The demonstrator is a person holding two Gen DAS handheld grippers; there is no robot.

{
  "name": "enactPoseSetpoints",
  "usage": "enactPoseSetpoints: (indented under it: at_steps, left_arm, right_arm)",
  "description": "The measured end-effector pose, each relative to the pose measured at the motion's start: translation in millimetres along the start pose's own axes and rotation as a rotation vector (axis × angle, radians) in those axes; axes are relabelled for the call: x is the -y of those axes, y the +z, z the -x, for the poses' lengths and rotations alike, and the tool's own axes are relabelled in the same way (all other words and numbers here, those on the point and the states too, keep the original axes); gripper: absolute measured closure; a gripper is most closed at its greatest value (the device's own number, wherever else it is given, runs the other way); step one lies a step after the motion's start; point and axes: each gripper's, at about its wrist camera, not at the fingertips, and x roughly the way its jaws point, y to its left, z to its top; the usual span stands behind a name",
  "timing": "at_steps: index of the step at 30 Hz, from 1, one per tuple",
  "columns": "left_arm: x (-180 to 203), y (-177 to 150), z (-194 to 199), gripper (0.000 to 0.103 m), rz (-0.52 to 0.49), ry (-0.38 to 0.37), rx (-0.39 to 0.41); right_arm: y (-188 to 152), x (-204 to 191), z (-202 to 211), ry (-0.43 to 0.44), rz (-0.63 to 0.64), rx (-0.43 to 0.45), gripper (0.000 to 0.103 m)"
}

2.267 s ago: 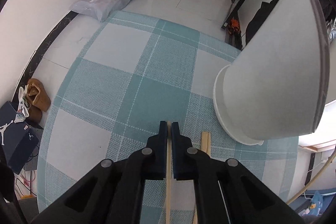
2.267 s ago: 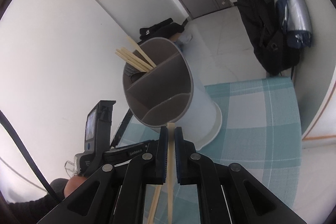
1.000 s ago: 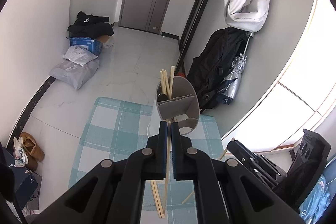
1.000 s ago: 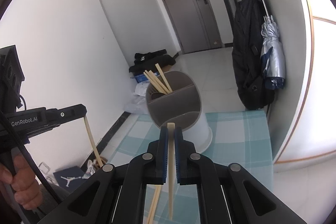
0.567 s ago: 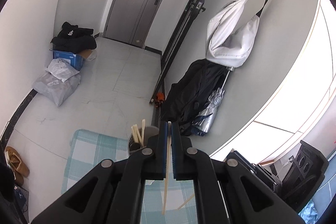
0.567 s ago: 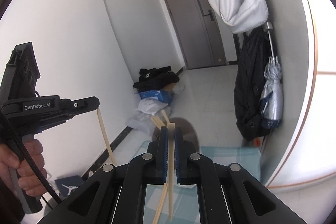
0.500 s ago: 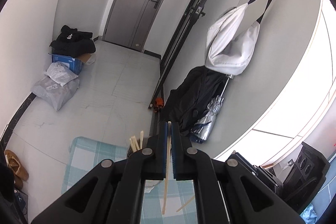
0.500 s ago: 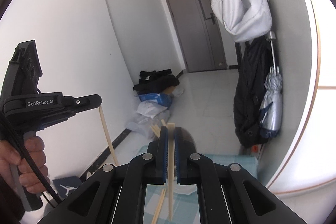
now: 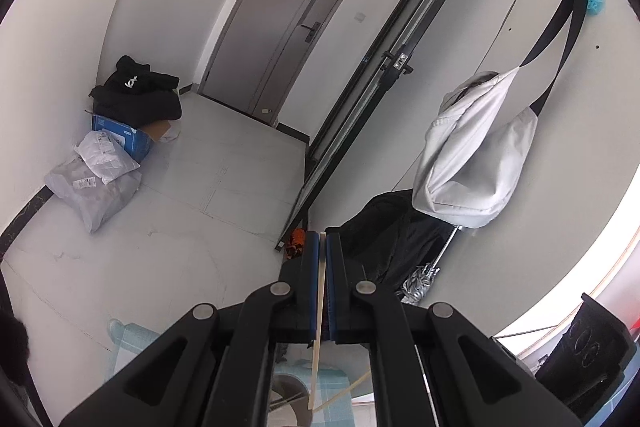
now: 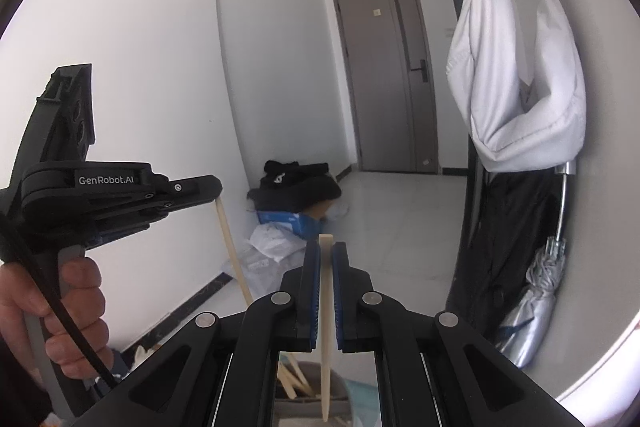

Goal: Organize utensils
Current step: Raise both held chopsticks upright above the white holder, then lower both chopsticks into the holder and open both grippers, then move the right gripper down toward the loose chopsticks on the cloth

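- Hand (image 10: 52, 311) at far left grips the left gripper (image 10: 216, 187), clamped on a hanging chopstick (image 10: 232, 247).
- Right gripper (image 10: 326, 247), centre, pinches an upright chopstick (image 10: 326, 327) whose lower end hangs over the utensil holder (image 10: 340, 391).
- White bag (image 10: 516, 79) hangs at right.

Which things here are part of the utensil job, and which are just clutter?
Job:
- chopstick clamped in the left gripper
- chopstick clamped in the right gripper
- utensil holder below, with chopsticks already in it

Clutter:
- white bag on the wall hook
- black coat
- folded umbrella
- blue box
- parcels on the floor
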Motion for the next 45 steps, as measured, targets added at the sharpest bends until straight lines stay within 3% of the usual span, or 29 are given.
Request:
enactPoseSetpoints:
  at_steps: [5, 11, 18, 27, 28, 33, 35, 36, 38, 45]
  left_arm:
    - [-13.1, -6.0, -18.6, 0.103, -0.028, 0.028, -0.015]
    - [-28.1, -14.5, -43.1, 0.103, -0.031, 0.009, -0.074]
    - [-24.3, -27.4, -47.3, 0.103, -0.086, 0.014, -0.083]
    - [-32.5, -40.8, -43.2, 0.102, -0.076, 0.004, -0.188]
    - [-32.9, -40.3, -40.3, 0.100, -0.071, -0.001, -0.195]
    - [-29.5, -42.7, -16.6, 0.071, -0.097, 0.100, -0.167]
    - [-30.3, -45.6, -2.2, 0.048, -0.096, 0.154, -0.135]
    - [-33.7, -47.7, 4.9, 0.044, -0.086, 0.159, -0.116]
    - [-34.6, -51.8, 20.7, 0.031, -0.077, 0.202, -0.080]
    - [-31.4, -71.2, 55.7, 0.021, -0.085, 0.248, -0.042]
  right_arm:
    - [-1.6, 7.5, -25.7, 0.014, 0.013, 0.005, 0.098]
    - [-9.8, 7.9, -47.6, 0.069, 0.031, 0.003, 0.098]
    - [-33.1, 8.8, -58.0, 0.125, 0.074, -0.042, 0.098]
    - [-58.3, 12.1, -58.1, 0.169, 0.086, -0.127, 0.094]
    - [-58.6, 13.6, -57.1, 0.165, 0.078, -0.129, 0.093]
    - [-57.2, 17.8, -34.6, 0.146, 0.030, -0.113, 0.079]
    - [-57.9, 16.8, -22.1, 0.133, 0.017, -0.102, 0.068]
    - [-59.9, 15.8, -14.6, 0.121, 0.010, -0.094, 0.059]
    - [-62.8, 13.2, -1.5, 0.112, -0.003, -0.088, 0.055]
    - [-75.4, 0.2, 32.0, 0.082, -0.057, -0.086, 0.047]
